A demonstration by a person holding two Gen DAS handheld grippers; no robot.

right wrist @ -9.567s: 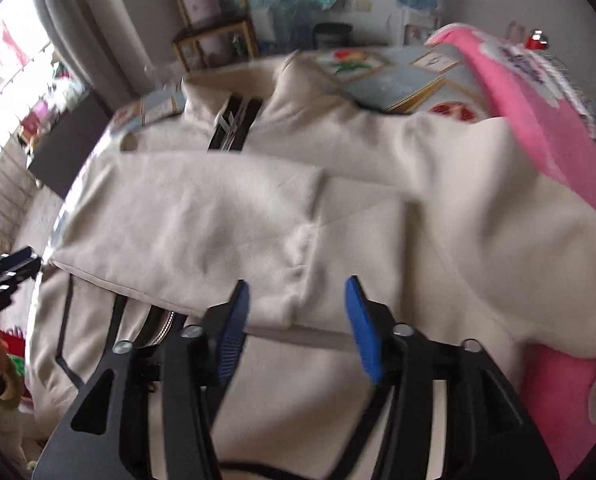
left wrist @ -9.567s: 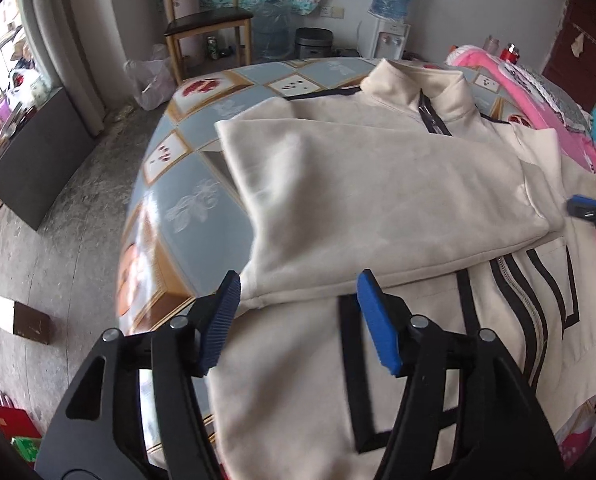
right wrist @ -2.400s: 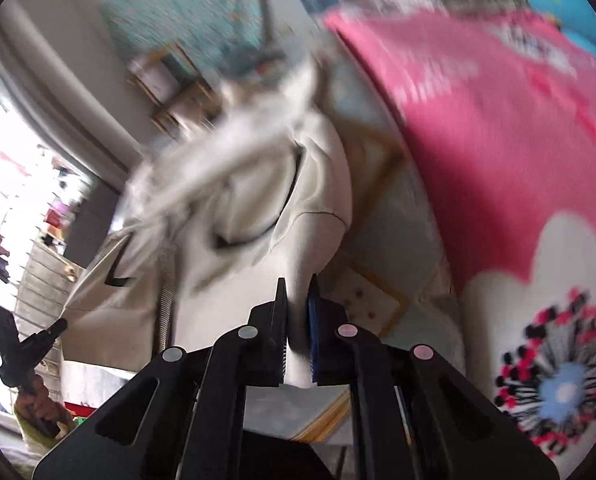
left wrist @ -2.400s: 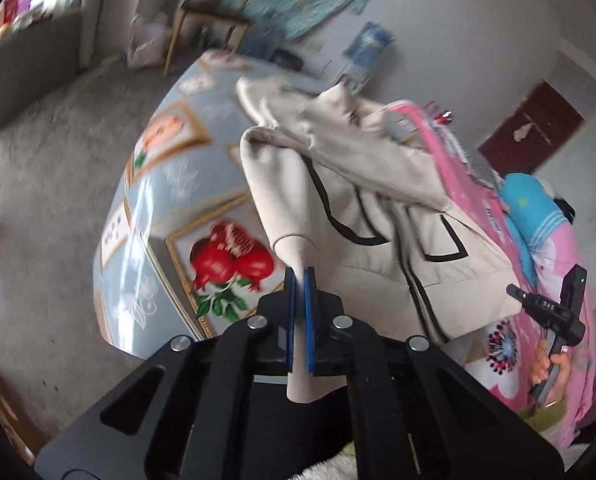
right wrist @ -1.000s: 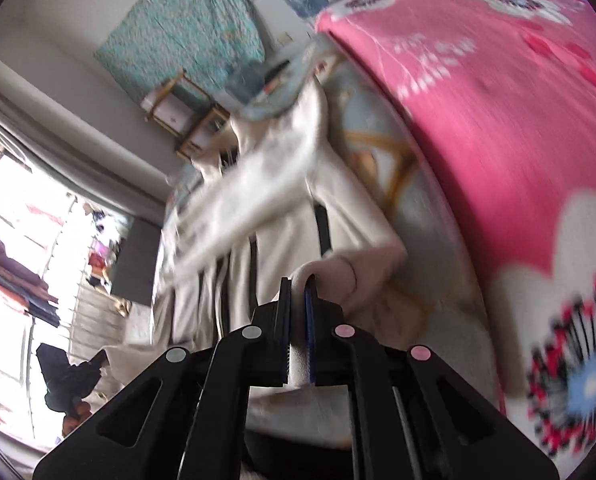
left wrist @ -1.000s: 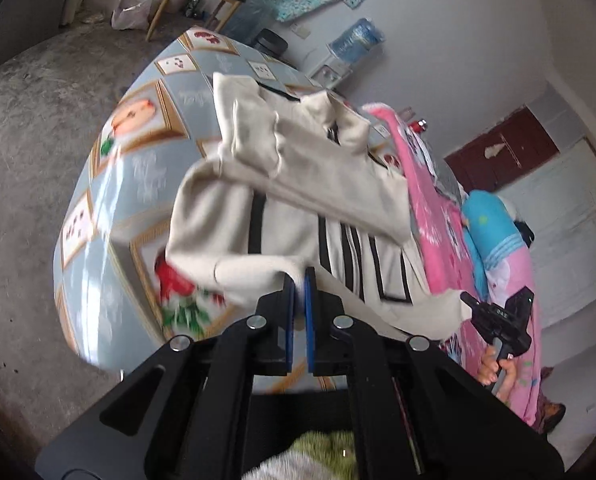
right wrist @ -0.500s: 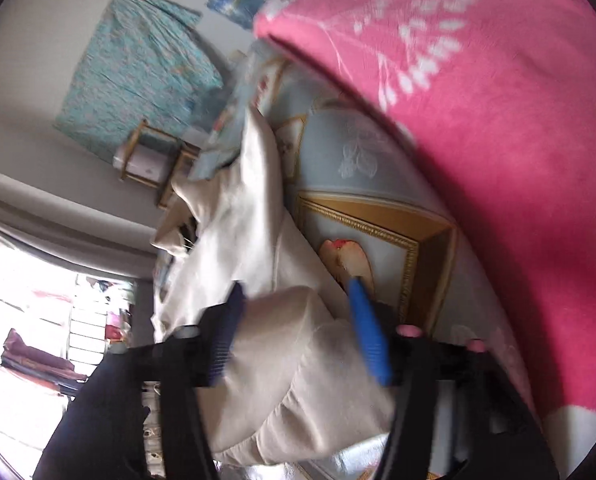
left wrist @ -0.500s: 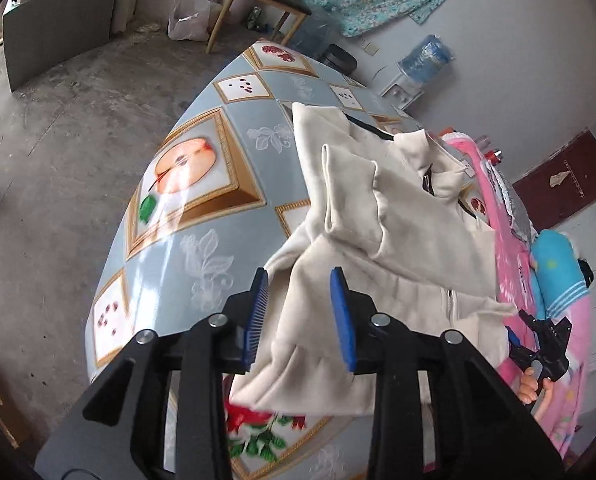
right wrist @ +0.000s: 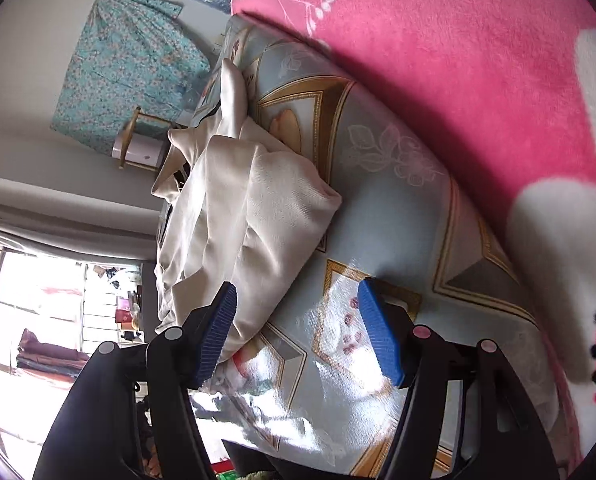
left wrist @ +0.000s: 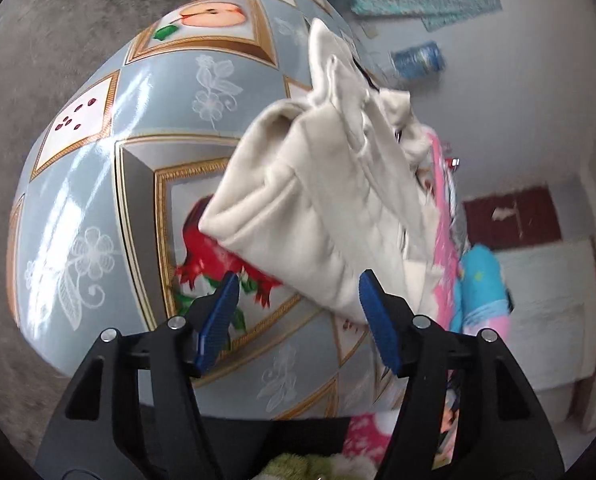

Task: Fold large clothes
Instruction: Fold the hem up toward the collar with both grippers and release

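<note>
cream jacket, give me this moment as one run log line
phase: fold released | left claw: open, just opened, nothing between | right claw: open, beside hem | cream jacket: bunched fold on patterned tablecloth | pink blanket: alongside

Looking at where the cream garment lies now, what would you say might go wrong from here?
1. The folded cream fleece garment sits bunched and uneven, so its loose layers may slump open.
2. Its lower edge lies near the edge of the glossy fruit-patterned tablecloth; it might slide off.
3. The open left tongs could snag that edge.
</note>
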